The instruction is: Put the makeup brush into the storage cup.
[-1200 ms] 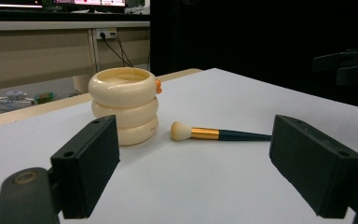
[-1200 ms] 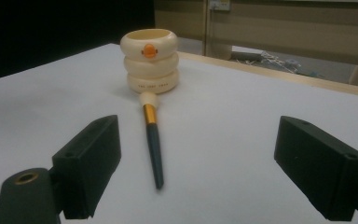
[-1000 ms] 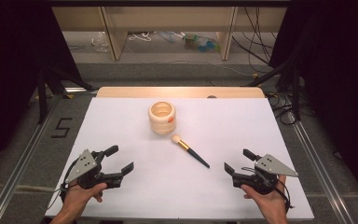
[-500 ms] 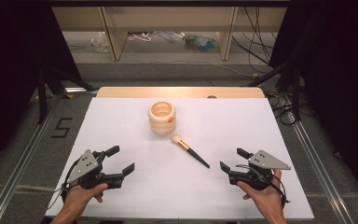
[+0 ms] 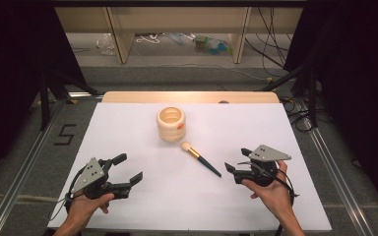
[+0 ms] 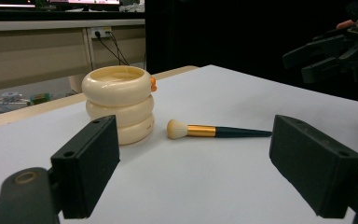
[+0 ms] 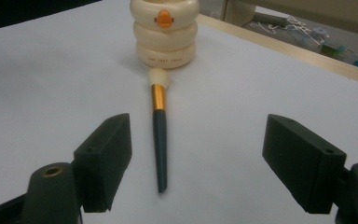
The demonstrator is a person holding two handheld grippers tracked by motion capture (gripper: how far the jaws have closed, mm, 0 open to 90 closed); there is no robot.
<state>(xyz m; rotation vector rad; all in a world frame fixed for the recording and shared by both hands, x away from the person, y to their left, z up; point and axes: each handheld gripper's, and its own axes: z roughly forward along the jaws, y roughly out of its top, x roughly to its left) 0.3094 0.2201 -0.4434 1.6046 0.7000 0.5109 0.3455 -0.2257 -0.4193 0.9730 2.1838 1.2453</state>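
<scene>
A cream ribbed holder (image 5: 171, 123) with a small orange beak stands upright at the table's far middle. Just in front of it lies a makeup brush (image 5: 200, 158), its pale bristles toward the holder and its dark handle pointing to the near right. My right gripper (image 5: 237, 160) is open, a short way right of the handle's end; in the right gripper view the brush (image 7: 159, 135) lies ahead of the jaws, nearer the left one, with the holder (image 7: 165, 32) beyond. My left gripper (image 5: 129, 167) is open at the near left, facing holder (image 6: 119, 109) and brush (image 6: 214, 131).
A white sheet (image 5: 128, 128) covers the table, with a wooden strip (image 5: 192, 97) along the far edge. Metal rails run along both sides, and a "5" mark (image 5: 65, 133) sits on the floor at left. Shelving and cables lie beyond the table.
My right gripper has moved left and a little forward, closer to the brush handle. The left gripper has hardly shifted. Both stay open.
</scene>
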